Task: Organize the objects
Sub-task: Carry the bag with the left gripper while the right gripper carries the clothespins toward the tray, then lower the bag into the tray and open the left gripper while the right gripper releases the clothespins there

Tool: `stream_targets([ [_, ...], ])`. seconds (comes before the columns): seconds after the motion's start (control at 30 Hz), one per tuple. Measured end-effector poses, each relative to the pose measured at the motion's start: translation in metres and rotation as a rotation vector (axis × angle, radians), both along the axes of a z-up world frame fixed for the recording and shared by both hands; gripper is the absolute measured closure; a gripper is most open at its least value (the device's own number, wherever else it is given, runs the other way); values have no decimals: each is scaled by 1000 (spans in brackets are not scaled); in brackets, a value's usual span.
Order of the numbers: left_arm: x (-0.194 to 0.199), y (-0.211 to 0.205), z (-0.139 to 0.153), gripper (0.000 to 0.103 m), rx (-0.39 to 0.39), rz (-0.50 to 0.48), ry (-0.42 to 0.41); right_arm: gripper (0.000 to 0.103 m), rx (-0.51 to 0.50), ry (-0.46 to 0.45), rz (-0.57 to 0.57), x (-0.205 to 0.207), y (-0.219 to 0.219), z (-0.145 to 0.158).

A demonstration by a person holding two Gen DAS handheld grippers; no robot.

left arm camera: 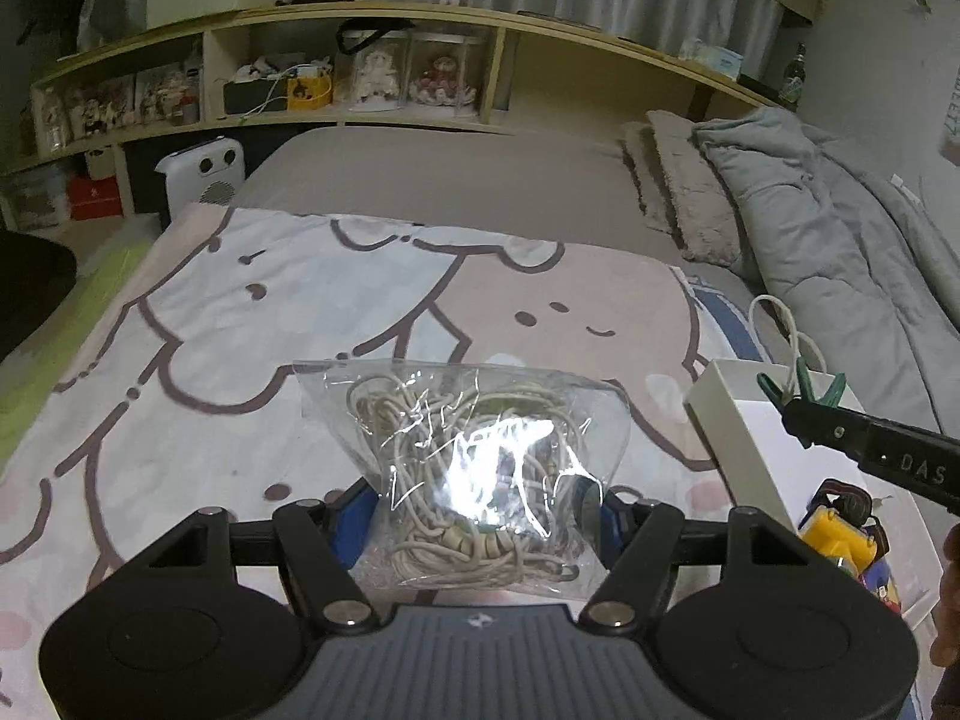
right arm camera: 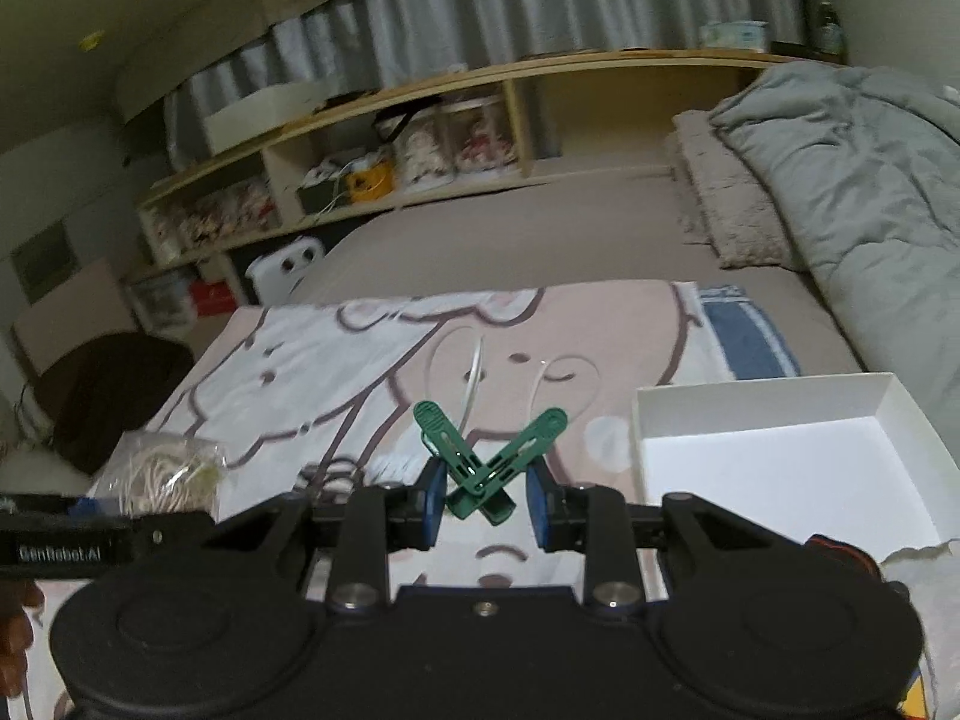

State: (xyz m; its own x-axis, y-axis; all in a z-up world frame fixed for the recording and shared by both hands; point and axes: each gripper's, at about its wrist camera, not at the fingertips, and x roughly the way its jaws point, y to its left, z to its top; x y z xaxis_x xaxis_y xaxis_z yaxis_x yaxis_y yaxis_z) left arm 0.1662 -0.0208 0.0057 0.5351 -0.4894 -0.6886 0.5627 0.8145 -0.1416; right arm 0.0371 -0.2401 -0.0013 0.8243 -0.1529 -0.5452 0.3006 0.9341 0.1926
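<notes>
Clear, slippery plastic is the weak point: the left tongs (left arm camera: pixel 480 510) stand about half open, their blue pads pinching the lower sides of a plastic bag (left arm camera: pixel 465 450) stuffed with tangled pale cord, held up over the cartoon-print blanket (left arm camera: pixel 240 330) on the bed. Film this slick can creep out between the pads, and since the heavy bundle sits low, the bag could slump forward or drop onto the blanket. The right tongs (right arm camera: pixel 486 501) are nearly closed on a green clothespin (right arm camera: pixel 489 462), gripped near its crossing so its two arms splay upward; a harder squeeze could make it pivot or spring away. Just to its right lies the open white box (right arm camera: pixel 780 462), the likely destination; a hurried release might bounce the peg off the rim.
</notes>
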Motion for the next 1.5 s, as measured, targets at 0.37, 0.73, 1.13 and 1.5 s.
stream_targets([
  [0.37,-4,-76,7,34,-19,-97,-15,74,-39,33,-109,-21,-57,-8],
  [0.73,-15,-150,10,34,-62,-202,-15,74,-51,12,-226,-40,-110,-2],
  [1.13,-29,-224,-12,34,-52,-339,61,74,-19,33,-337,-57,-156,-14],
  [1.5,-25,-254,-42,4,-78,-281,99,74,62,46,-376,-56,-182,-37],
])
